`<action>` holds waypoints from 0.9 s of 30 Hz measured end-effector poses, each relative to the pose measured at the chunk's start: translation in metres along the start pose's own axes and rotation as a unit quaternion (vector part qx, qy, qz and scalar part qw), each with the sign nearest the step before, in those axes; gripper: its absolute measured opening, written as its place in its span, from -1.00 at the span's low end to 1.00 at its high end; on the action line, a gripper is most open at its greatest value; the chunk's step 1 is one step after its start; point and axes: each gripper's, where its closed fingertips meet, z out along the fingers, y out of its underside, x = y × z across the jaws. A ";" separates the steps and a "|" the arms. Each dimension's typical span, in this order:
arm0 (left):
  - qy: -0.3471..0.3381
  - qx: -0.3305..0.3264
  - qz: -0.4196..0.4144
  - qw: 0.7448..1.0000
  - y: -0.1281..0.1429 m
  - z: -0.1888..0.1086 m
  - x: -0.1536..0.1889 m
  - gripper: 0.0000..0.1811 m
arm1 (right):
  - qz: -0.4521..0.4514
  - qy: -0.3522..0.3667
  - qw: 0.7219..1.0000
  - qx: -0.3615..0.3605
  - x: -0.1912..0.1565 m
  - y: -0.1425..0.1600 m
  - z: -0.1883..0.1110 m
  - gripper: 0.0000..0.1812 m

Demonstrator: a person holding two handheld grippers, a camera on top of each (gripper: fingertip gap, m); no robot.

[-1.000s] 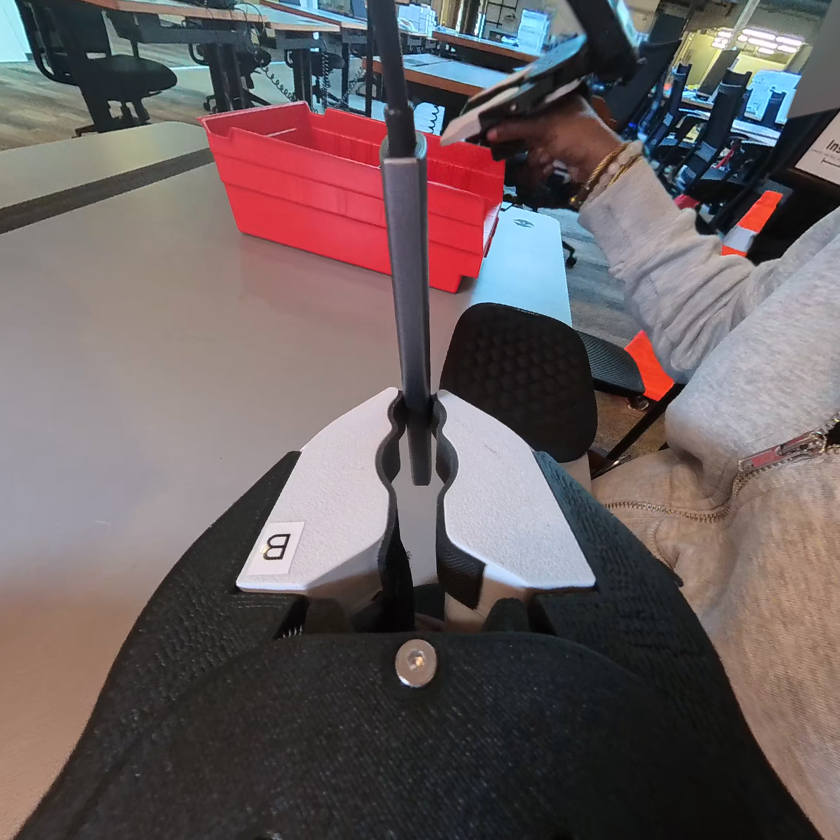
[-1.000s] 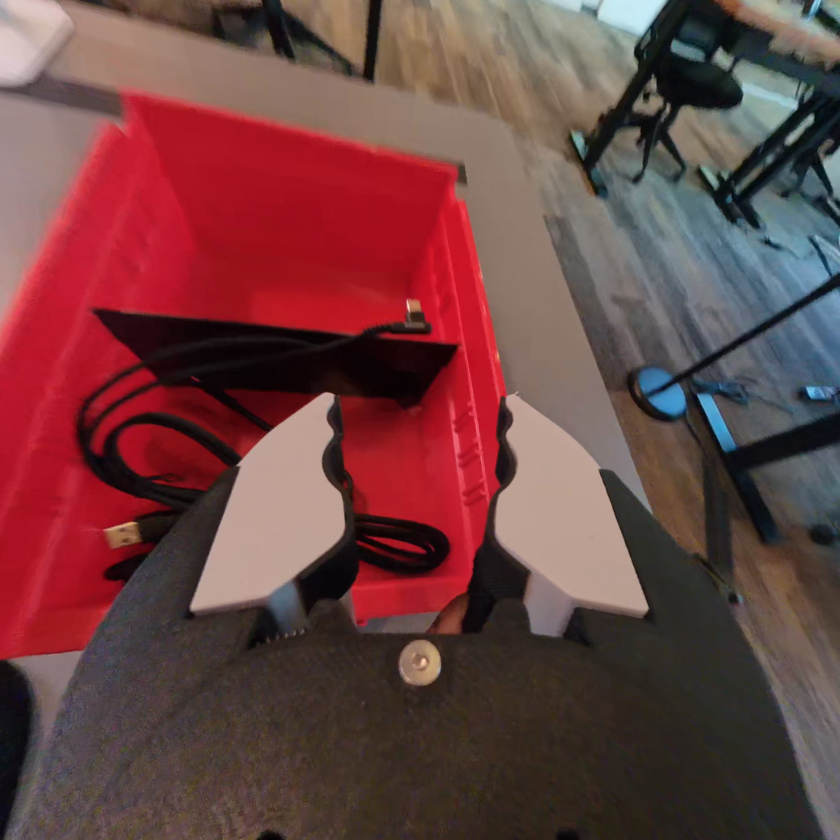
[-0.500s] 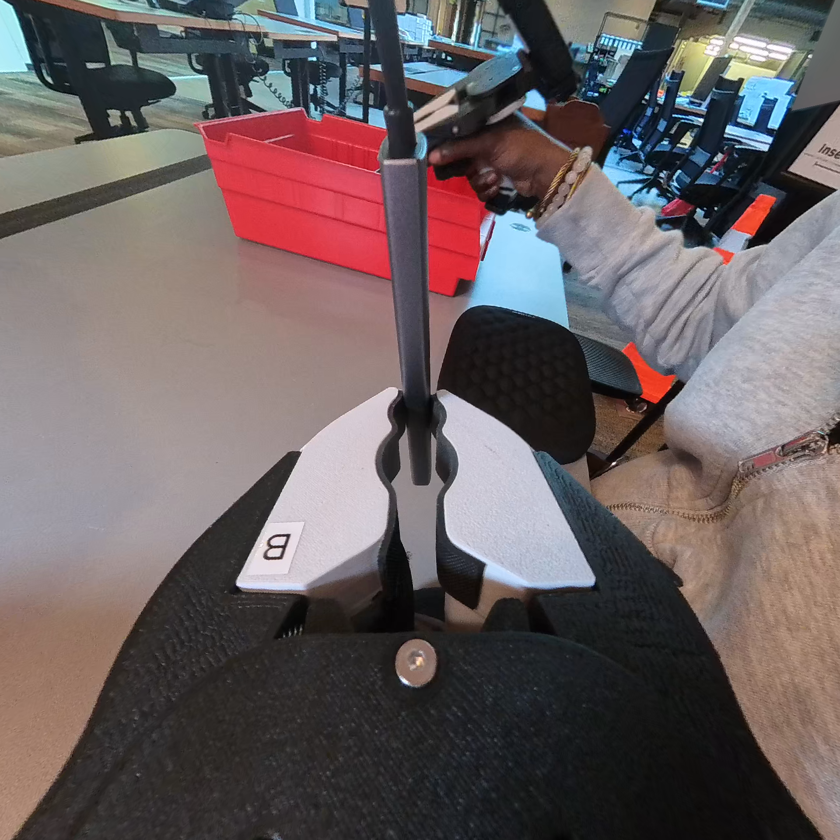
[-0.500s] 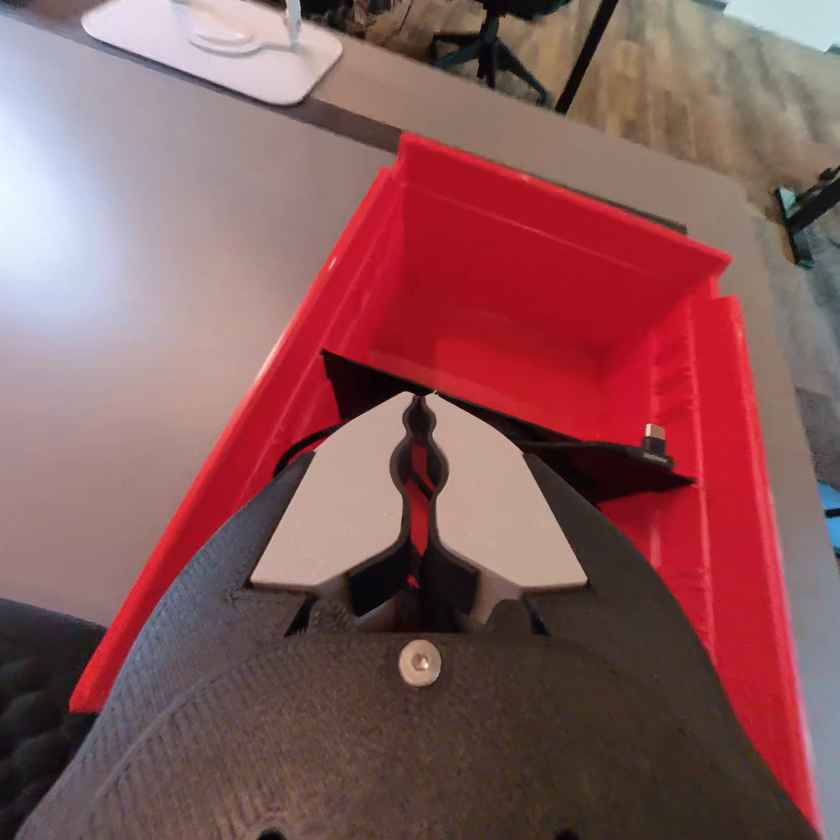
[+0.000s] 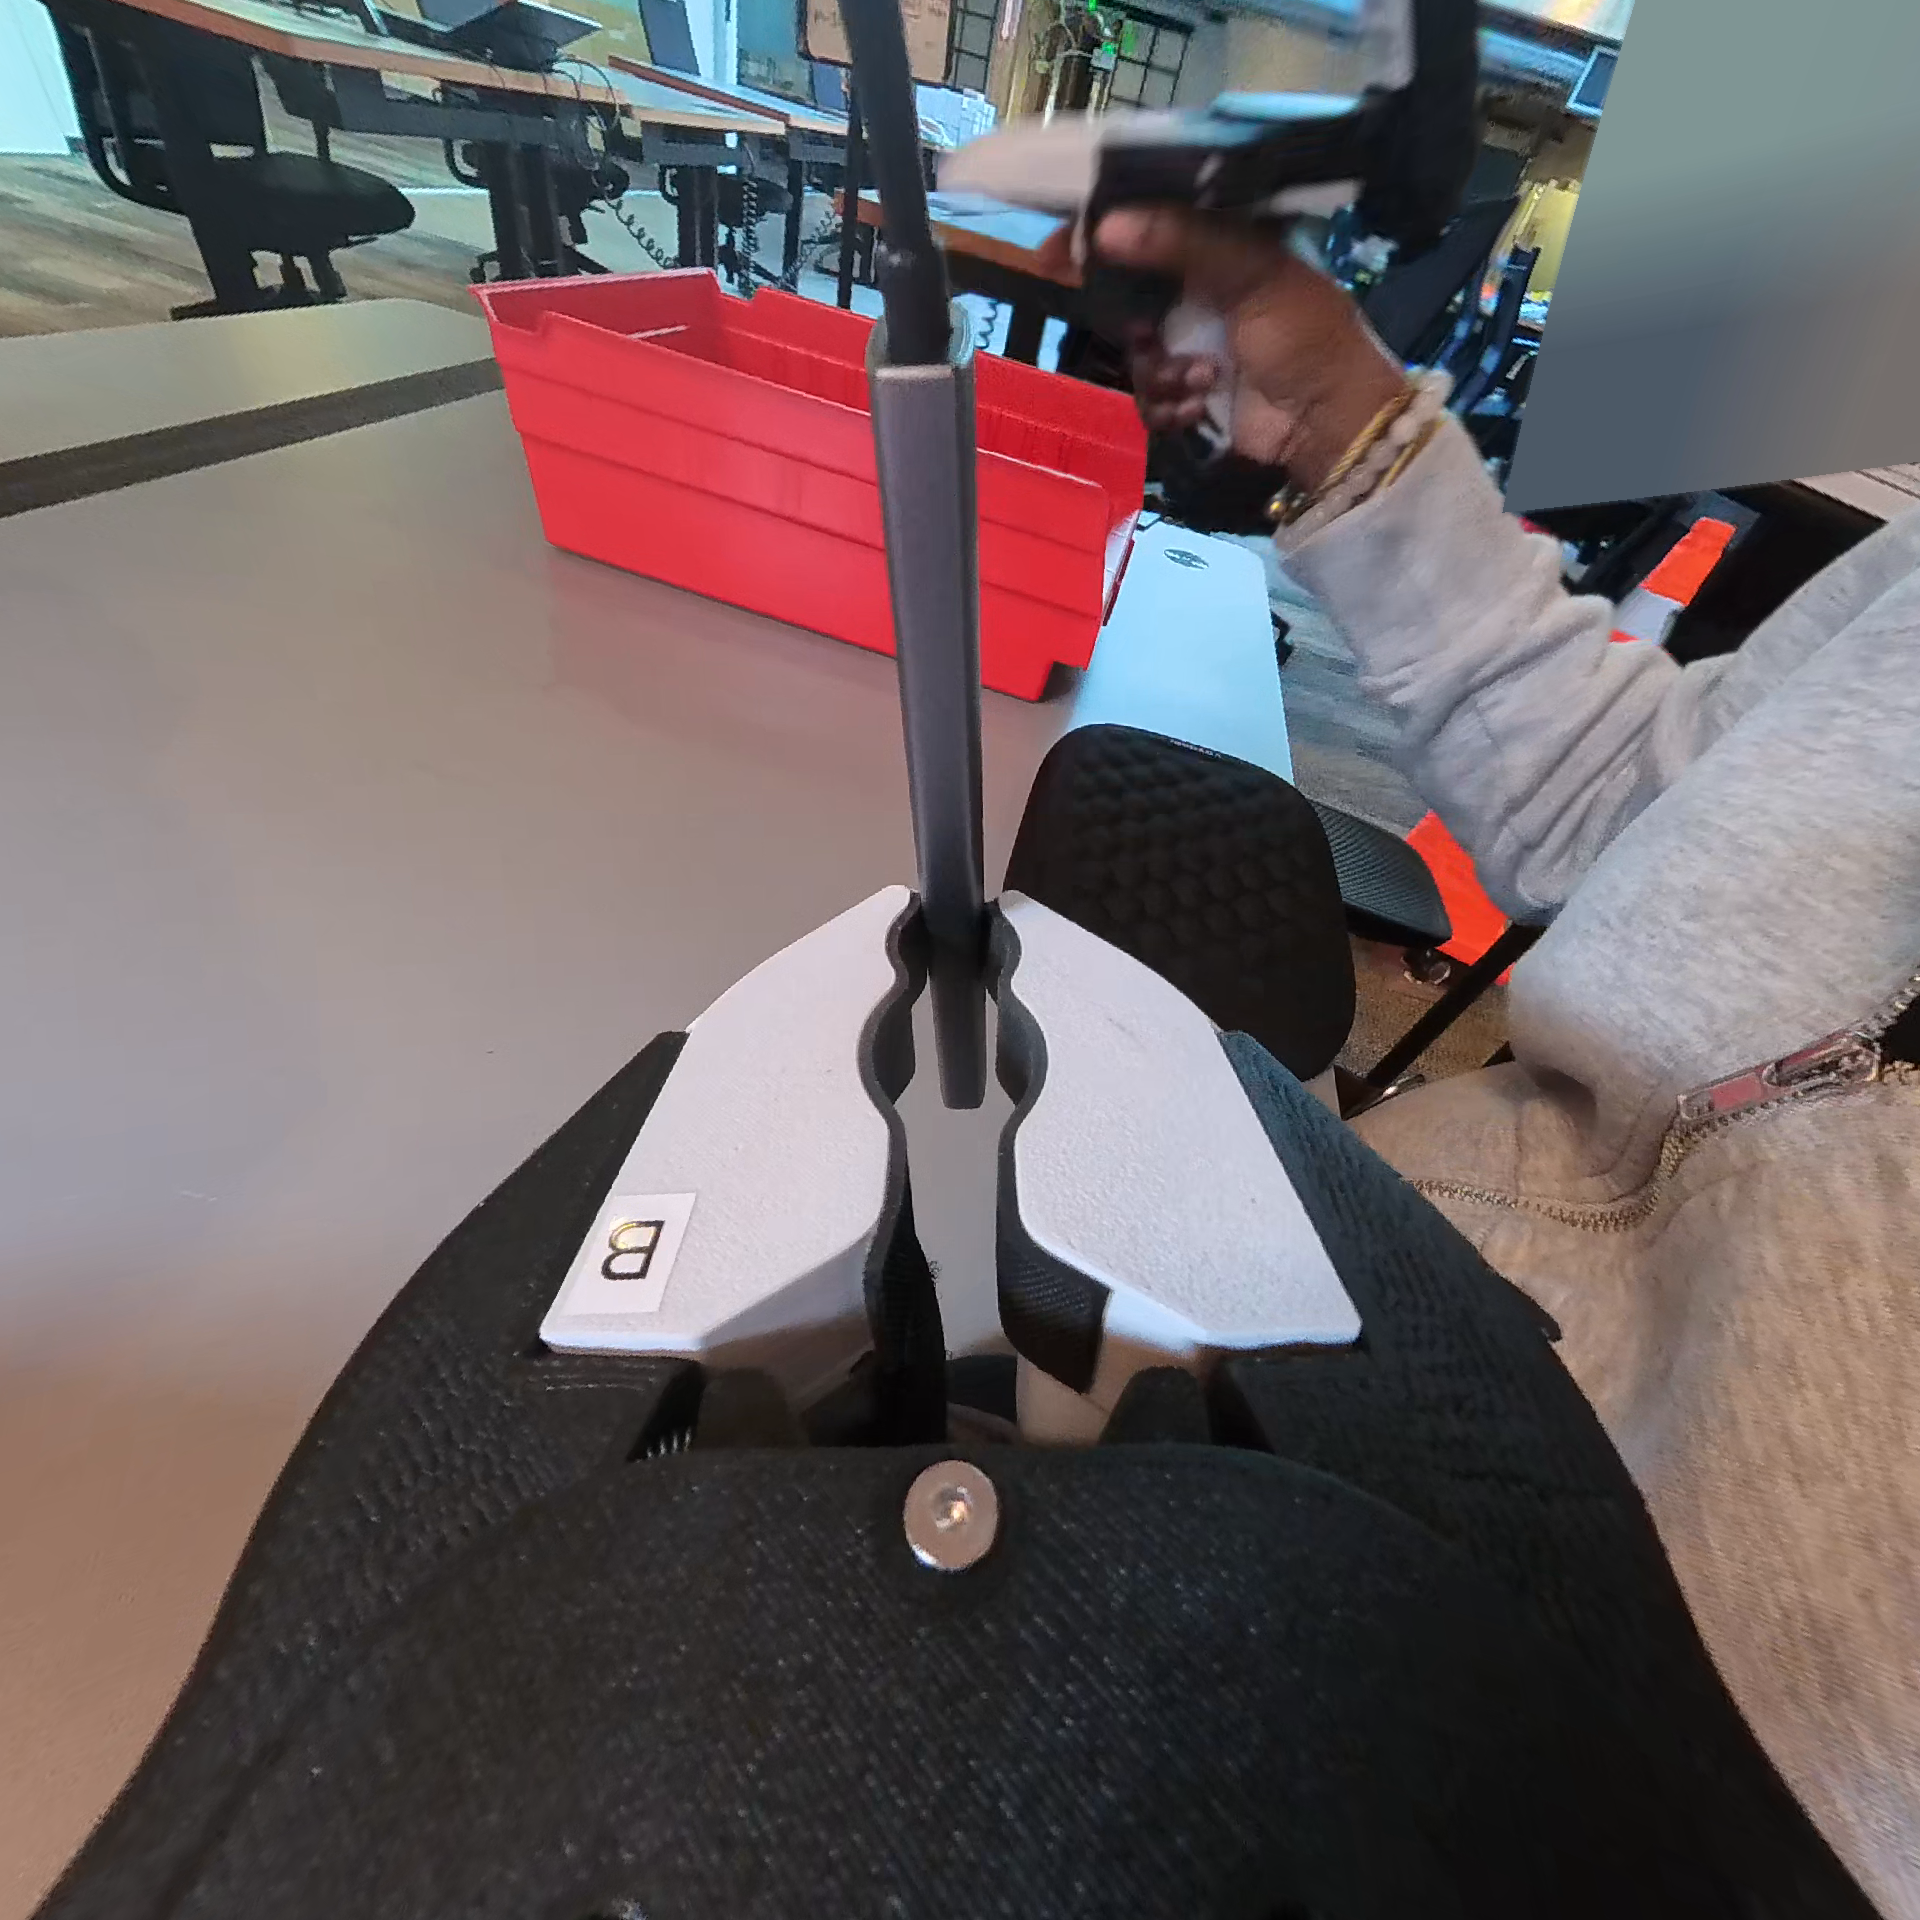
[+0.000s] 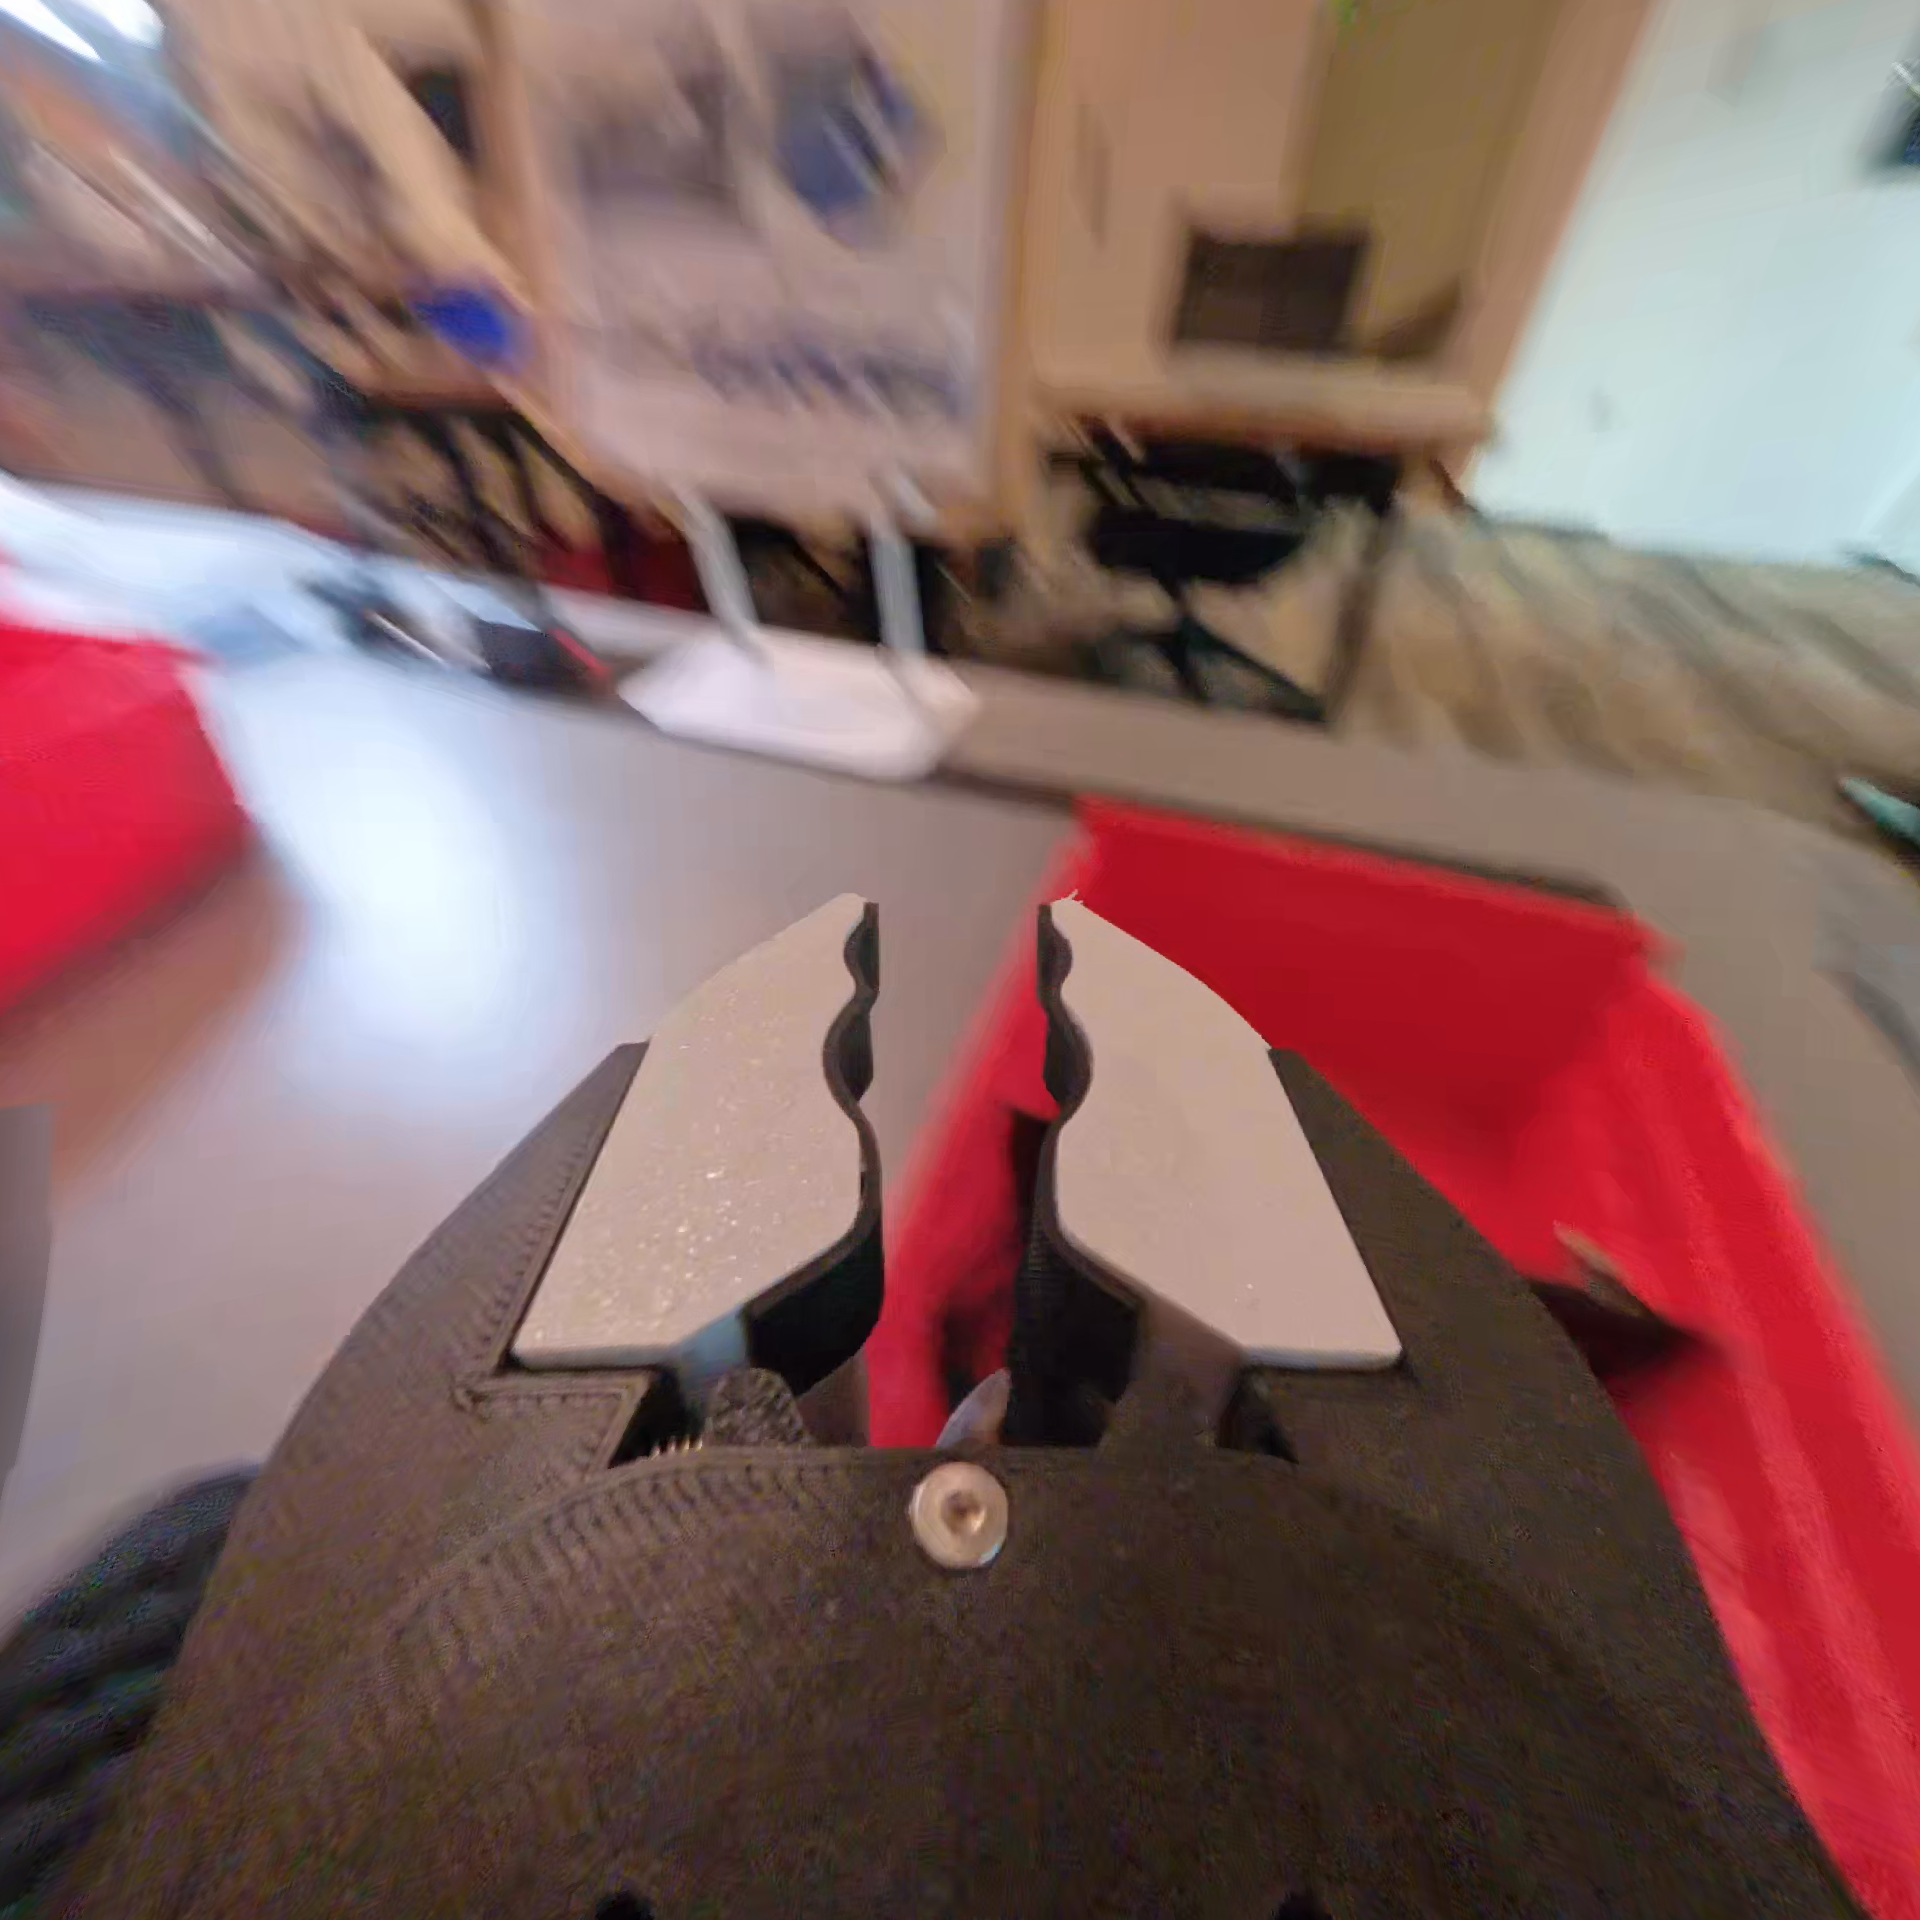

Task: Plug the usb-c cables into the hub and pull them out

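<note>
The left gripper (image 5: pixel 951 920) is squeezing a long, thin grey hub (image 5: pixel 928 665) between its two white fingers (image 5: pixel 774 1132). The hub is standing almost straight up, with its bottom end tucked down in the gap between the fingers. A thick black cable (image 5: pixel 896 177) is coming out of the top of the hub and going up out of the picture.

Behind the hub, a red bin (image 5: pixel 748 488) is sitting on the grey table (image 5: pixel 312 779). A black chair back (image 5: pixel 1184 883) is showing just past the table edge on the right. A person in a grey sleeve (image 5: pixel 1496 665) is sitting there, and the person's hand (image 5: pixel 1247 353) is holding the right gripper (image 5: pixel 1039 166) up in the air, above the near end of the bin. That part is blurry.

In the right wrist view, the right gripper (image 6: pixel 958 914) is holding its fingers (image 6: pixel 727 1164) apart with nothing between them. The picture is very blurry. The red bin (image 6: pixel 1455 1039) is lying below and to the right of the fingers. Something dark is sitting inside it, maybe cables, but it is too blurry to tell. A white flat stand (image 6: pixel 810 707) is resting on the table (image 6: pixel 416 935) farther away.
</note>
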 end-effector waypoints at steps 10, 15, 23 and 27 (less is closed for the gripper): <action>0.022 -0.009 0.033 0.999 0.004 0.003 0.011 -0.89 | 0.014 -0.490 0.872 0.015 -0.259 0.002 -0.013 -0.52; 0.039 -0.010 0.050 0.998 0.006 0.002 0.018 -0.89 | 0.022 -0.532 0.846 -0.021 -0.304 0.028 0.000 -0.57; 0.026 -0.006 0.065 0.998 0.006 0.004 0.017 -0.61 | -0.008 -0.524 0.851 0.032 -0.302 0.023 -0.007 -0.90; 0.008 0.002 0.062 0.998 0.003 0.003 0.013 -0.37 | 0.021 -0.440 0.888 0.131 -0.240 -0.035 -0.014 -0.90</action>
